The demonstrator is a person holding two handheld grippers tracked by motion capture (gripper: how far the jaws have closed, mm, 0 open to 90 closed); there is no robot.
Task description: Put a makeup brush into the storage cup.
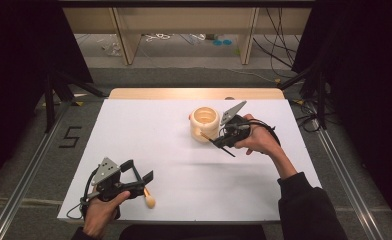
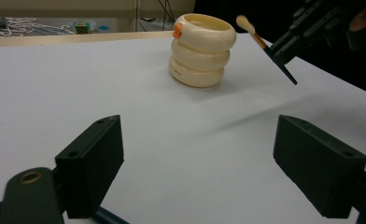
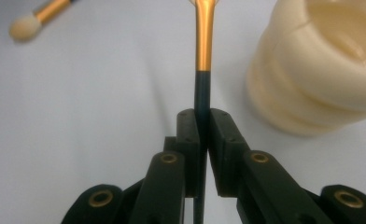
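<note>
Nearest me, my left gripper [image 1: 140,176] rests low at the front left corner of the white table [image 1: 149,135], its jaws released and spread wide with nothing between them. A second brush [image 1: 148,199] with a pale head lies on the table just beside it. Farther out, on the right, my right gripper [image 1: 219,143] is clenched on the dark handle of a makeup brush [image 3: 203,56], held off the tabletop, its head up beside the rim of the cream ribbed holder [image 1: 204,123]. That holder stands upright past mid-table, just left of the gripper.
</note>
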